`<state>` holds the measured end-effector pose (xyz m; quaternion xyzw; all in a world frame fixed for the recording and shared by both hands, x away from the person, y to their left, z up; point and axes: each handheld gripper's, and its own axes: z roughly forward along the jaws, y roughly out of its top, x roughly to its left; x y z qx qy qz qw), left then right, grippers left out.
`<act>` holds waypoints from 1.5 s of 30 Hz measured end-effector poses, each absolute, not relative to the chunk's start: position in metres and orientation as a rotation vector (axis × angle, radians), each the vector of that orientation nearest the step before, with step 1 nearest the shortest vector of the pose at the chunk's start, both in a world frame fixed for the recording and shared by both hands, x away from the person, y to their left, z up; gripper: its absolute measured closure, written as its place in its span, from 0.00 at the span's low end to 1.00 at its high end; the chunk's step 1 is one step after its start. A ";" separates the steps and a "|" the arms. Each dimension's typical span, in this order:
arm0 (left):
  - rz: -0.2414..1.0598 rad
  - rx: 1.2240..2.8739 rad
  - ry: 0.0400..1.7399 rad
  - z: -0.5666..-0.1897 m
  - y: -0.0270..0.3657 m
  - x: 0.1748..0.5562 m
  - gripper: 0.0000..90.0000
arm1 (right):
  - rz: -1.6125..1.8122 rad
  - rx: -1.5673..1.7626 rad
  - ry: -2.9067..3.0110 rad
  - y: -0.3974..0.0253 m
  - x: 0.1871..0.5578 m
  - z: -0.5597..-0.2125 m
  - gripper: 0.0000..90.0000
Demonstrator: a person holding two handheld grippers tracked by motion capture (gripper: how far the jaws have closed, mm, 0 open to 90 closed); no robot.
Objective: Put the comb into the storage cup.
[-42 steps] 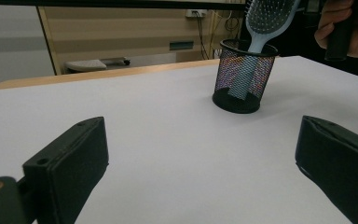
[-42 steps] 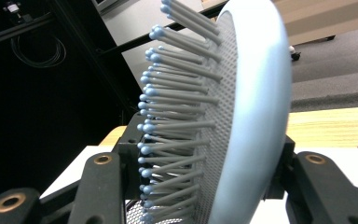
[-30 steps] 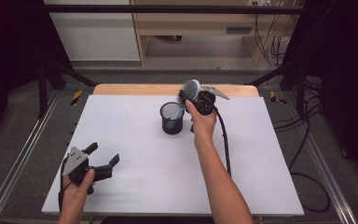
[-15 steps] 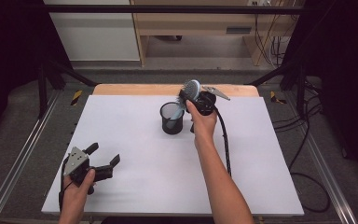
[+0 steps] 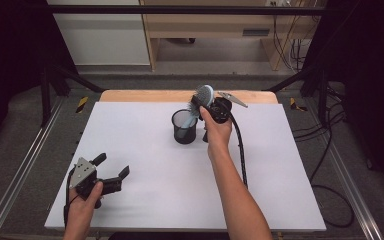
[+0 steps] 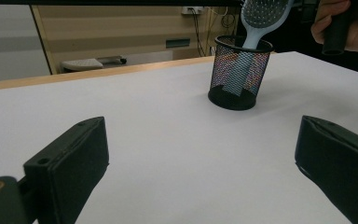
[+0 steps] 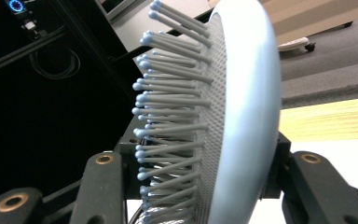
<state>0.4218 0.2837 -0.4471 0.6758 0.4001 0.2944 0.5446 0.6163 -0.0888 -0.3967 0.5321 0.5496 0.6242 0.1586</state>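
A black mesh cup (image 5: 185, 127) stands upright on the white table top (image 5: 145, 150), toward the back middle. A light blue hairbrush (image 5: 204, 95) leans out of it, its handle down inside the cup (image 6: 239, 74) and its bristled head (image 6: 262, 14) above the rim. My right gripper (image 5: 200, 103) is shut on the brush head (image 7: 242, 107), with one jaw on the bristle side and one on the back. My left gripper (image 5: 114, 165) rests low near the front left corner; it is open, with nothing between its fingers (image 6: 70, 158).
A wooden strip (image 5: 145, 95) runs along the table's back edge. Metal rails (image 5: 22, 170) flank the table on both sides. The right gripper's cable (image 5: 241, 150) trails across the right half, and loose cables (image 5: 330, 150) lie on the floor at the right.
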 end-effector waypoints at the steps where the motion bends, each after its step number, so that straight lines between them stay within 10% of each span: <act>1: 0.699 1.604 0.949 -0.447 0.284 0.422 0.03 | 1.786 1.523 1.572 -0.089 0.616 -0.397 0.55; 25: 0.696 1.612 0.942 -0.448 0.282 0.422 0.03 | 1.758 1.524 1.615 -0.090 0.618 -0.400 0.51; 45: 0.695 1.620 0.939 -0.448 0.281 0.422 0.03 | 1.718 1.535 1.655 -0.088 0.618 -0.399 0.23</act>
